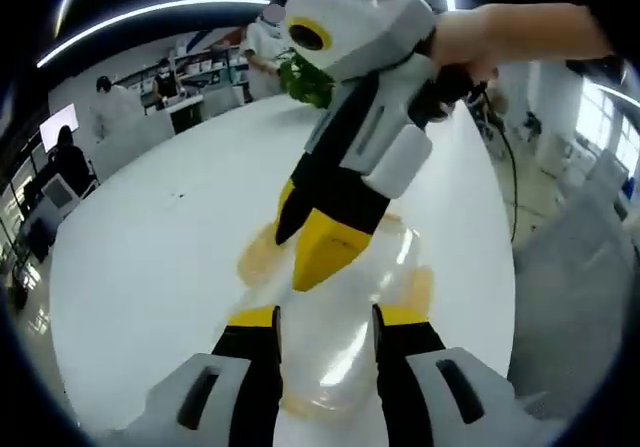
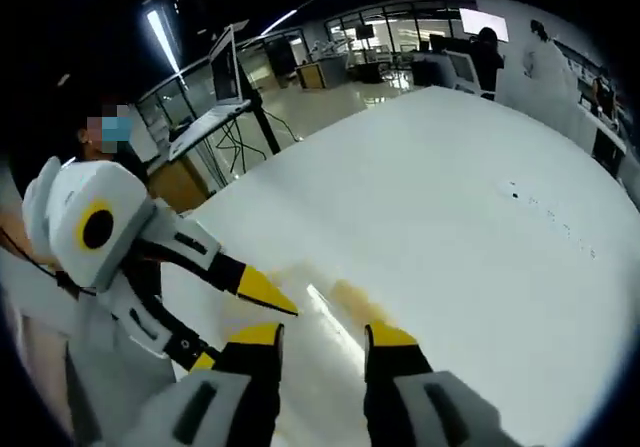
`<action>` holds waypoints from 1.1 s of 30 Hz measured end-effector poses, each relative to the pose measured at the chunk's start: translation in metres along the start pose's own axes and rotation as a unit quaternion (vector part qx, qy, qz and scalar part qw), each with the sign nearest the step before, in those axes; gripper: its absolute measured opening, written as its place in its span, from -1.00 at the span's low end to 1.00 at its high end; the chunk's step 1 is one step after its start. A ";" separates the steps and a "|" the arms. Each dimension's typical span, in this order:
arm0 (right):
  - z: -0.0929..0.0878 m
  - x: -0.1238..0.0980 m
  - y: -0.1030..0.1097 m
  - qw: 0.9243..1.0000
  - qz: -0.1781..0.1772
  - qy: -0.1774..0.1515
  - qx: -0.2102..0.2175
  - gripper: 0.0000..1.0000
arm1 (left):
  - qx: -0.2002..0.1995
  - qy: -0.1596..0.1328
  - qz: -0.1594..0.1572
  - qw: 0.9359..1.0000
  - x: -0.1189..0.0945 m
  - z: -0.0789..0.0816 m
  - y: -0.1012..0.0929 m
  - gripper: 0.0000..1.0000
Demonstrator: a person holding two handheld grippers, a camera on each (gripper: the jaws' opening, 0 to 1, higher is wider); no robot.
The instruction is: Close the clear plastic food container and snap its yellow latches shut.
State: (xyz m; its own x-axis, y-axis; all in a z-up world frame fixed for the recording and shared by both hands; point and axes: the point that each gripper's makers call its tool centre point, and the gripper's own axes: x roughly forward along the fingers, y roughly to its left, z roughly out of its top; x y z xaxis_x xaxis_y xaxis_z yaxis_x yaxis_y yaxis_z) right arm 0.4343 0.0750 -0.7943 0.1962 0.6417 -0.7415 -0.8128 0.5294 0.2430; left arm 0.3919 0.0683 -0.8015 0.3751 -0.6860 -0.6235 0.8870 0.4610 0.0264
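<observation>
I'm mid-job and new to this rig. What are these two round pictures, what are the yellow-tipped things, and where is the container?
There is no robot arm: a person holds a handheld gripper in each hand, each carrying a fisheye camera looking along its own two yellow-tipped jaws. In the left gripper view, the left gripper rises from the bottom with jaws apart, over the clear plastic food container on the white table. The right gripper comes down from above, held by a hand, tips on the container. The right gripper view looks across the same table; the left gripper enters from the left. Neither clearly grips anything.
</observation>
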 end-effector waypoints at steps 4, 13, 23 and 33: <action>-0.004 0.004 0.000 0.998 0.012 0.038 -0.045 -0.26 | 0.012 -0.010 -0.020 1.000 0.001 0.005 -0.011 -0.20; -0.006 0.010 0.001 0.990 0.034 0.091 -0.101 -0.24 | 0.100 0.028 -0.032 0.994 0.002 -0.008 -0.019 -0.04; -0.016 0.020 -0.003 0.977 0.056 0.152 -0.136 -0.11 | 0.133 0.035 -0.010 0.990 0.010 -0.006 -0.021 -0.07; -0.018 0.023 -0.002 0.970 0.075 0.183 -0.145 -0.13 | 0.118 0.029 0.001 0.993 0.010 -0.008 -0.016 -0.16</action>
State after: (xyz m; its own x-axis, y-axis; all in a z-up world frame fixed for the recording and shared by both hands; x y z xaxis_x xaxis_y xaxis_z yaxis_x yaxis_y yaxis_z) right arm 0.4304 0.0789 -0.8228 -0.1012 0.4326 -0.8959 -0.9474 0.2328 0.2195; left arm 0.3795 0.0583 -0.8141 0.3663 -0.6495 -0.6664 0.9275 0.3120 0.2057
